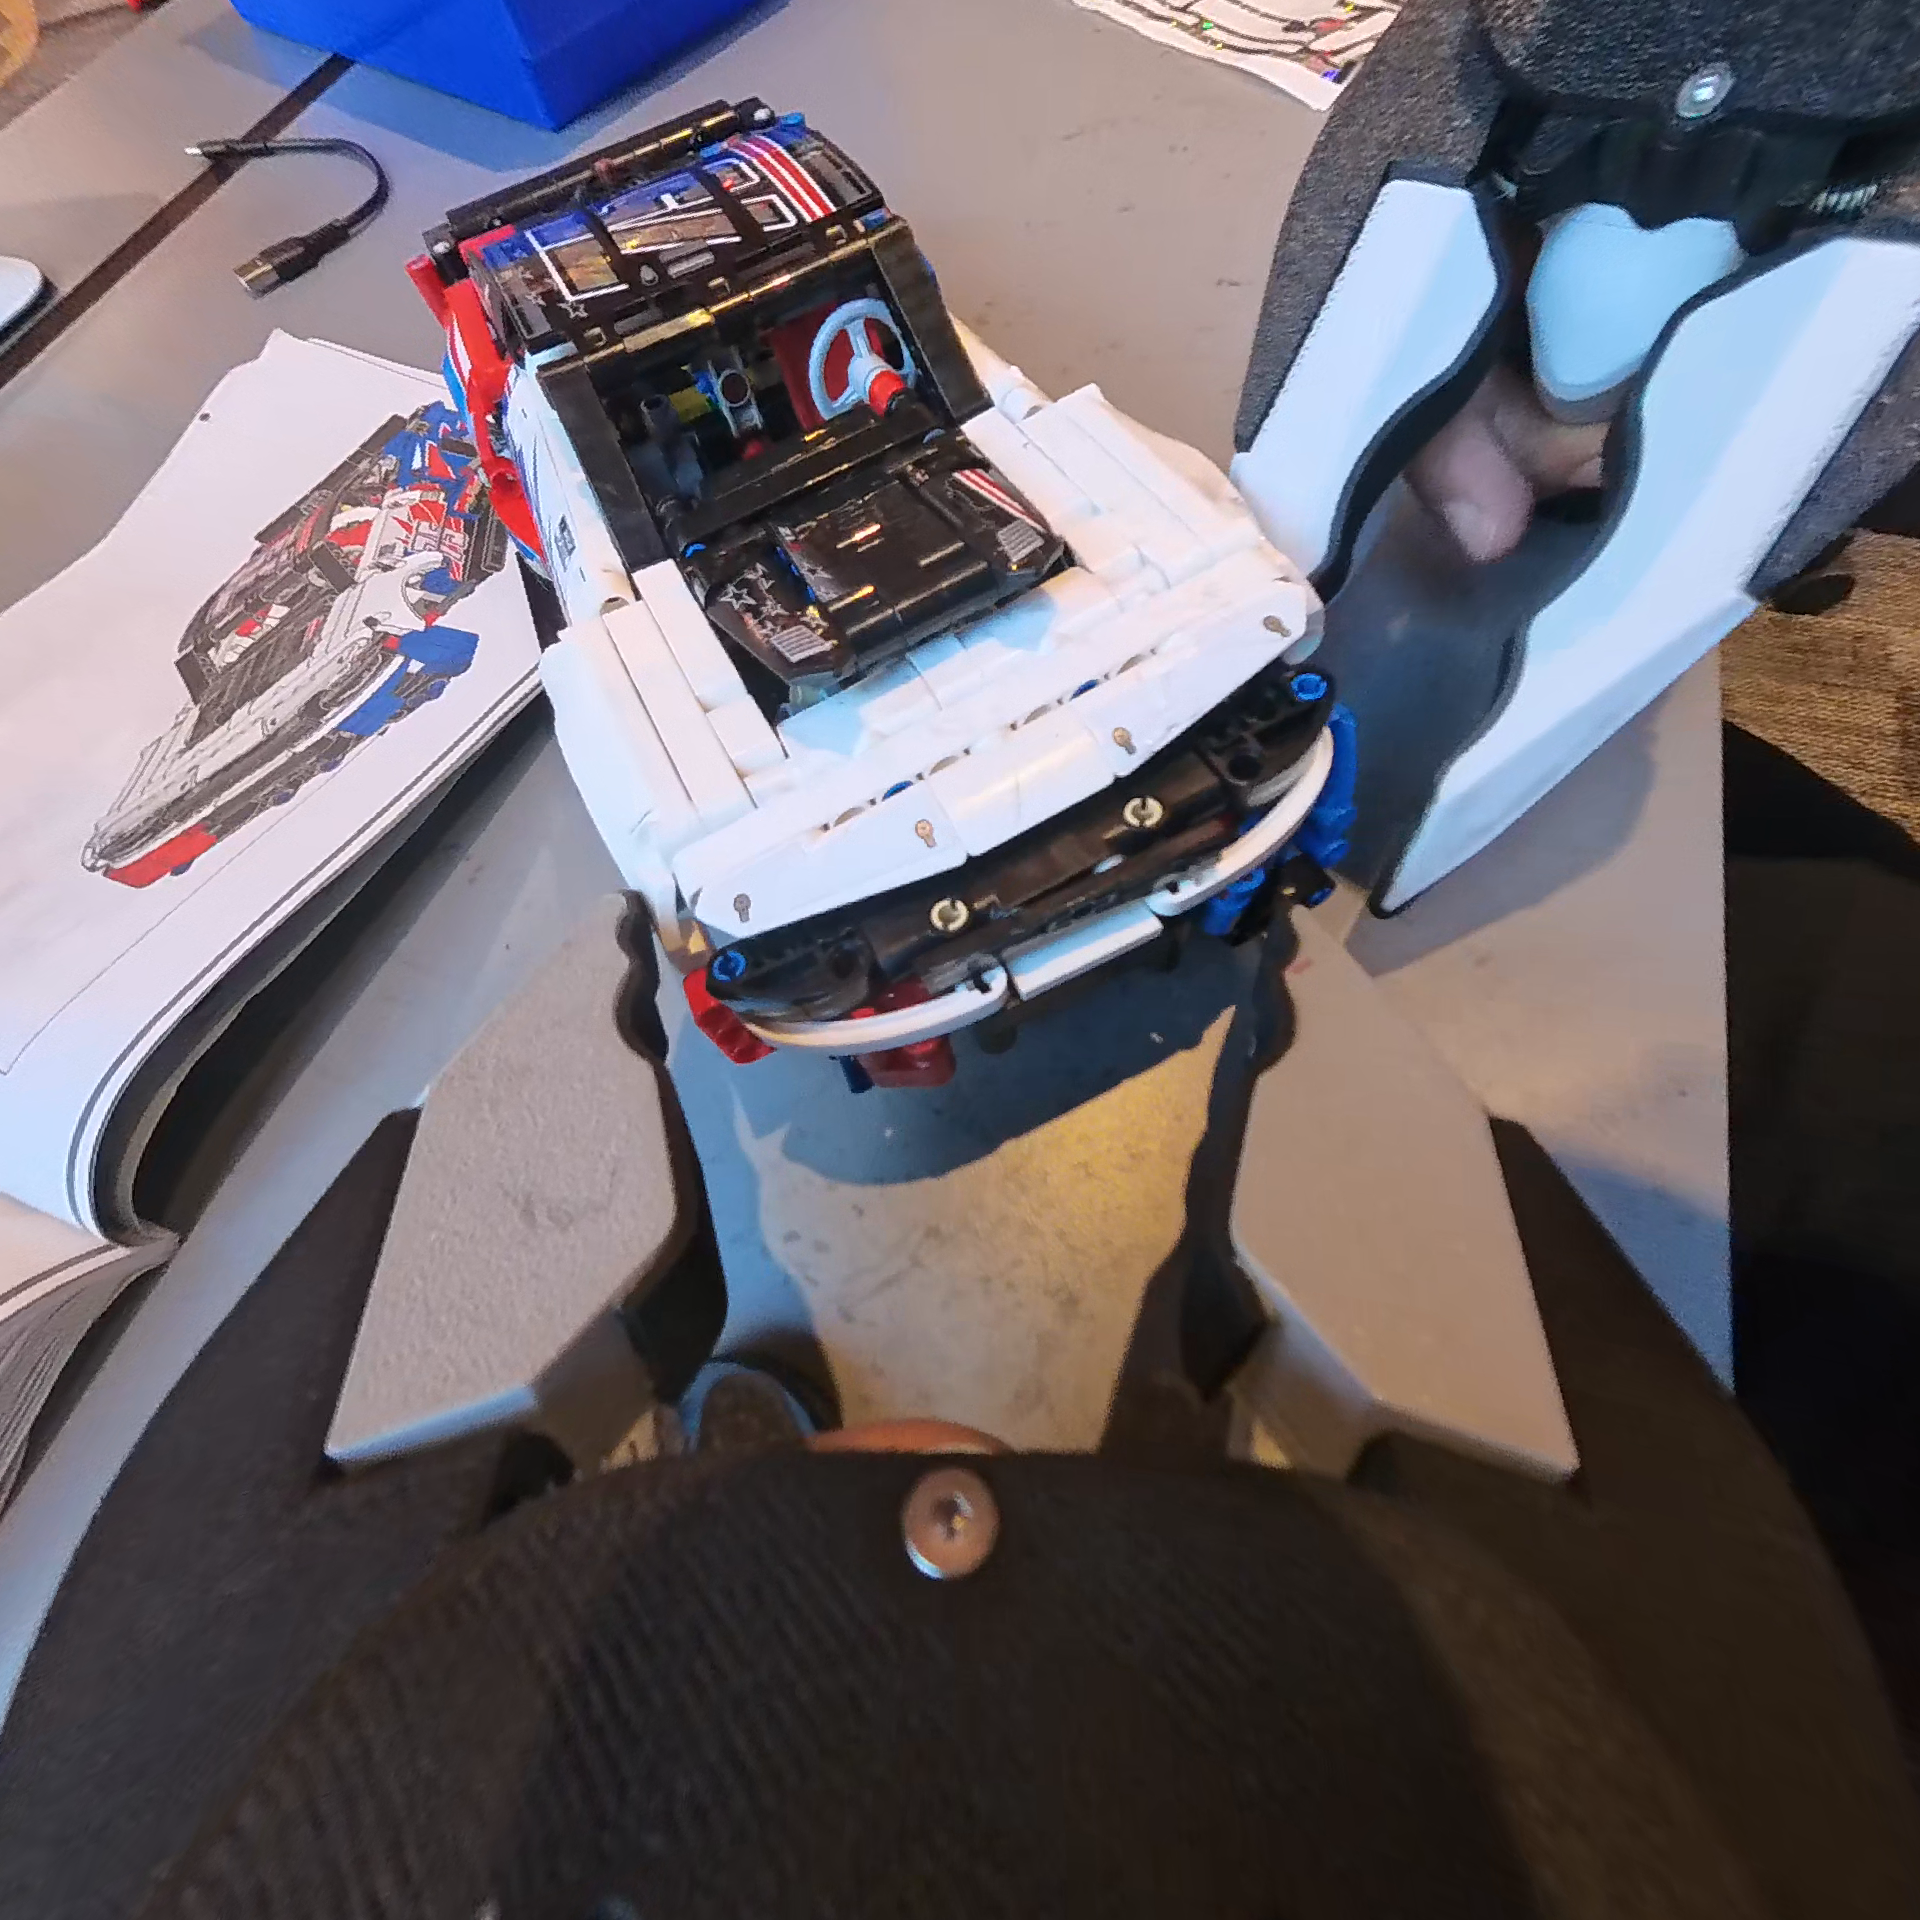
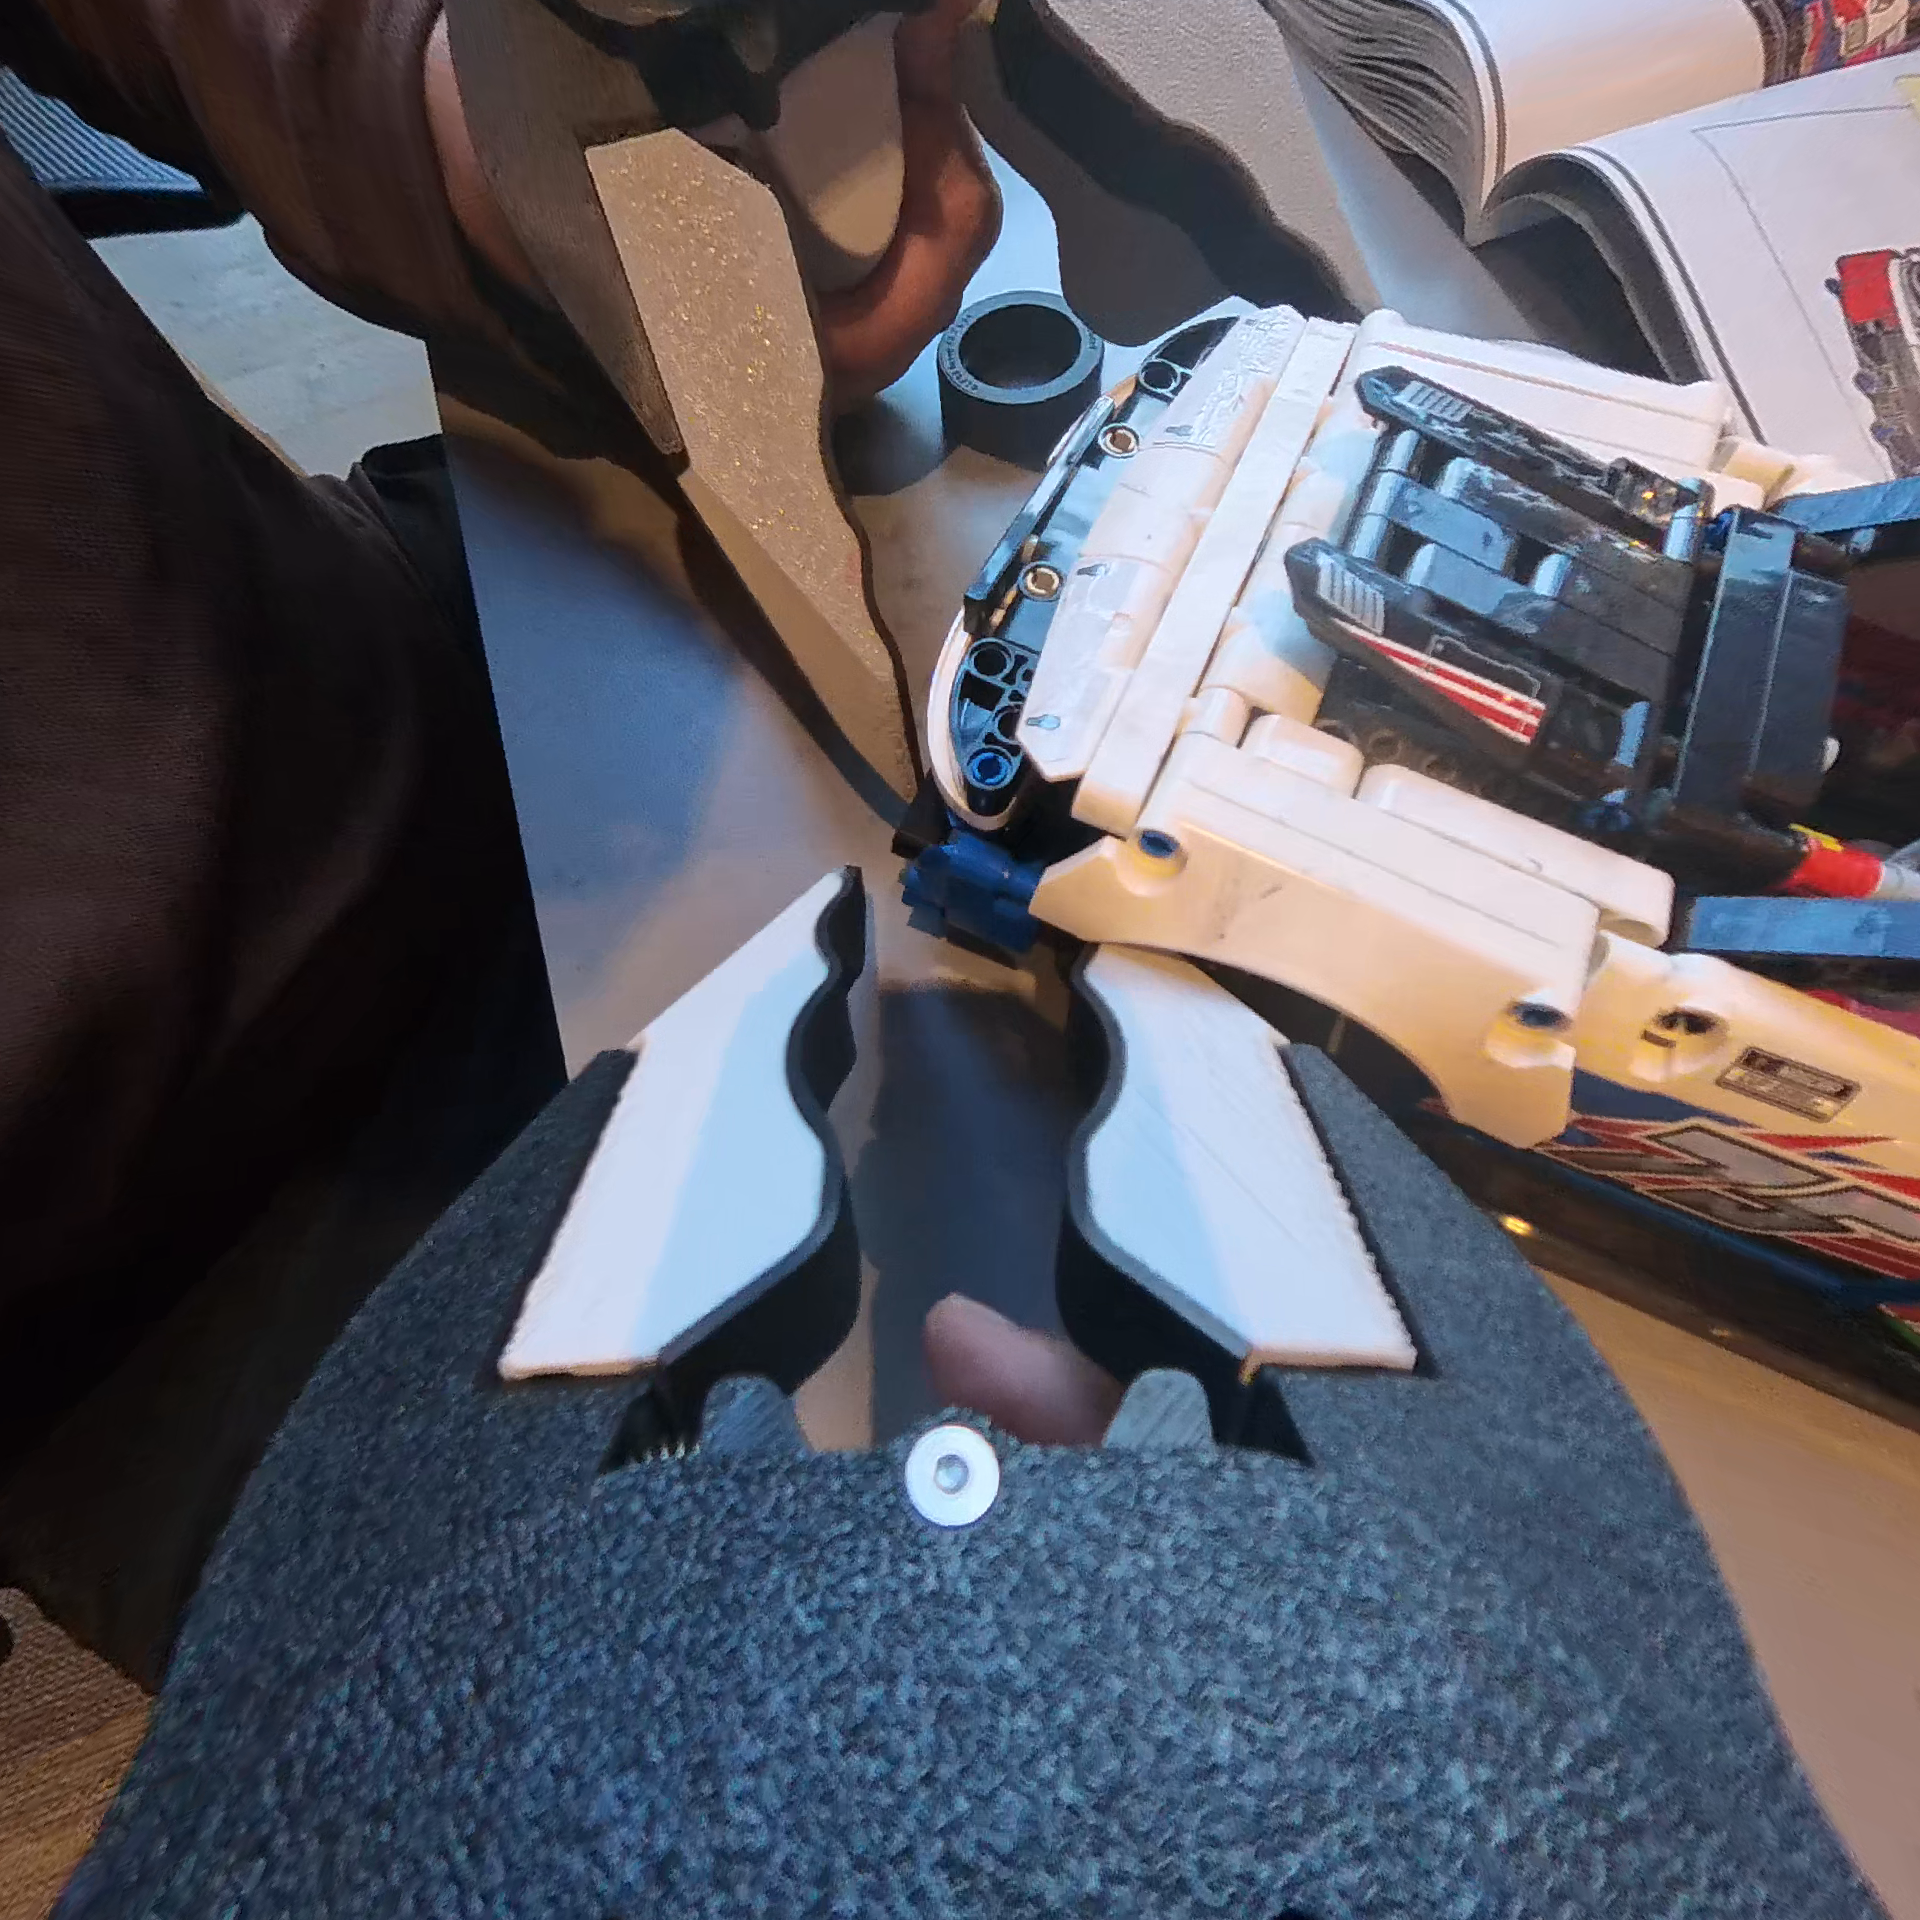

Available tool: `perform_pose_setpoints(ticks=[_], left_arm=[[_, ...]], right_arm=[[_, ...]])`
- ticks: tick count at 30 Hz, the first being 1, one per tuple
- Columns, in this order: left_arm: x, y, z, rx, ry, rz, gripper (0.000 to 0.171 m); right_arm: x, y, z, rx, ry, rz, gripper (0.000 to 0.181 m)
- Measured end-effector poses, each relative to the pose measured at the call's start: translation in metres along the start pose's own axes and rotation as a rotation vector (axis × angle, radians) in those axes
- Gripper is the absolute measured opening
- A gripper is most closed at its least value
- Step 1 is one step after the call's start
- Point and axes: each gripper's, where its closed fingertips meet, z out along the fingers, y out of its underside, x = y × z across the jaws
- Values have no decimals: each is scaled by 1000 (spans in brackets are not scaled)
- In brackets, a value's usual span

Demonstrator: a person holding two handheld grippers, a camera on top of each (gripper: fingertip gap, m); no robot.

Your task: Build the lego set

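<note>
A white, black, red and blue lego car [image 1: 935,644] lies on the grey table, nose toward me, with its front a little raised. My left gripper [image 1: 956,935] has its grey fingers on either side of the car's front bumper and grips it. The car also shows in the right wrist view [image 2: 1299,831], with a left finger [image 2: 769,499] against its front corner. My right gripper [image 2: 966,925] is open and empty, its white tips just short of a blue piece [image 2: 966,894] at the car's front corner. The right gripper also shows in the left wrist view [image 1: 1351,738].
An open instruction booklet [image 1: 260,675] lies left of the car and also shows in the right wrist view [image 2: 1714,260]. A loose black tyre [image 2: 1018,390] sits in front of the car's nose. A blue box [image 1: 520,42] and a black cable [image 1: 301,208] lie at the back.
</note>
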Motion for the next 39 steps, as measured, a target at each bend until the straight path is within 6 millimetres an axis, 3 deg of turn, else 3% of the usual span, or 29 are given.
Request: perform_pose_setpoints(ticks=[10,12,17,22,27,39], left_arm=[[-1,-2,1,8,-11,1,111],[-1,-2,1,13,-4,-4,112],[-1,-3,0,22,-16,20,114],[-1,-2,-1,27,-14,26,113],[-1,-2,-1,23,-22,39,114],[1,-5,2,22,-25,42,111]], right_arm=[[2,-1,0,4,20,9,36],[5,-1,-1,11,19,43,29],[4,0,-4,17,-38,128,31],[5,11,-1,-48,-8,132,32],[-3,2,-6,13,-46,110,39],[2,2,-5,13,-36,93,29]])
